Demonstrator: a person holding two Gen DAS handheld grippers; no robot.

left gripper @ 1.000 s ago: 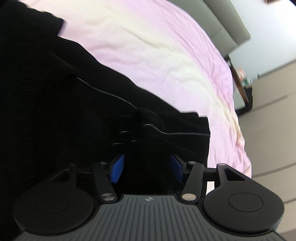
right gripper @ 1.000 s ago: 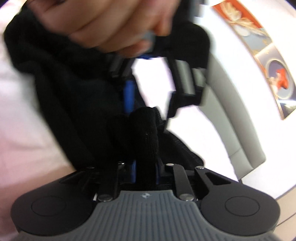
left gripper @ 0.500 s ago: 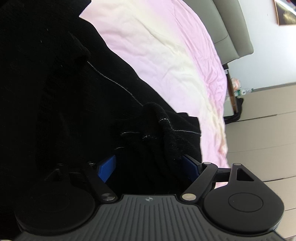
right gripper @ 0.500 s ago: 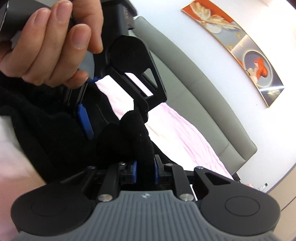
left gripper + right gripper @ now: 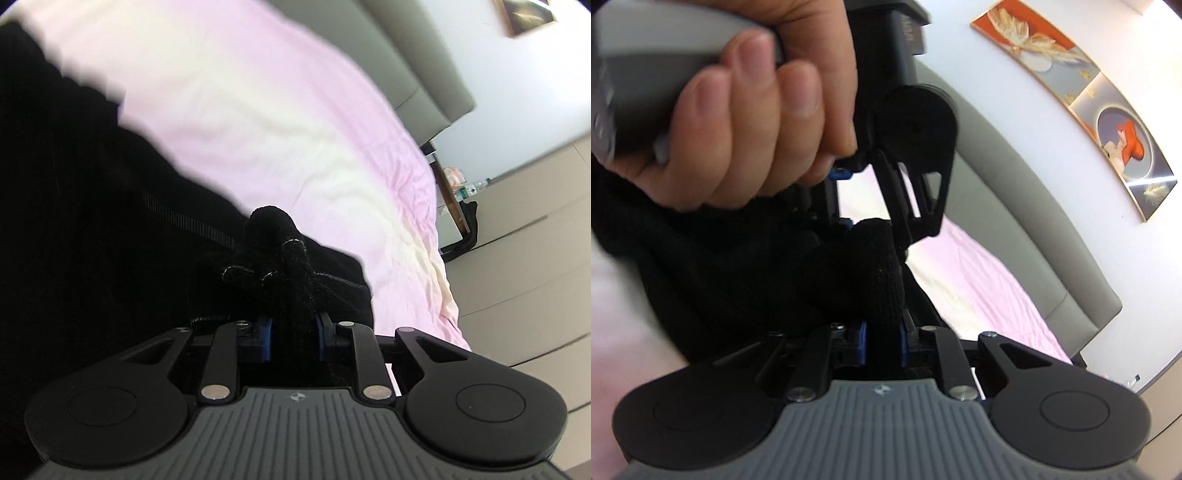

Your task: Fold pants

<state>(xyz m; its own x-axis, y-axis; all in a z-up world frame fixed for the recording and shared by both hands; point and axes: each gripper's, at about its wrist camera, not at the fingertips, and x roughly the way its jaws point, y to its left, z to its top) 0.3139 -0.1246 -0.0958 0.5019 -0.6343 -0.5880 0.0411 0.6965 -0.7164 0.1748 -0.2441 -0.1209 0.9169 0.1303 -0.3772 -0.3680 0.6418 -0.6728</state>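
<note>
While the black pants (image 5: 92, 240) drape over the pink bed sheet (image 5: 295, 122), I watch my left gripper (image 5: 293, 332) closing its jaws, the blue pads (image 5: 266, 334) pinching a bunched fold of the dark knit fabric that stands up between them. Most of the garment fills the left side of this view, its stitched hem running across the cloth toward the fingers. From the right wrist camera, my right gripper (image 5: 882, 341) is clamped nearly together on another thick fold of the pants (image 5: 746, 280), the cloth rising in a rounded hump just past its blue pads (image 5: 863, 341). Directly ahead of it, a bare hand (image 5: 746, 122) grips the grey handle of the left gripper (image 5: 846, 221), whose black linkage hangs just above the same bunch of fabric. Behind them stand a grey padded headboard (image 5: 1015, 229) and a framed orange picture (image 5: 1071, 92) on the white wall.
</note>
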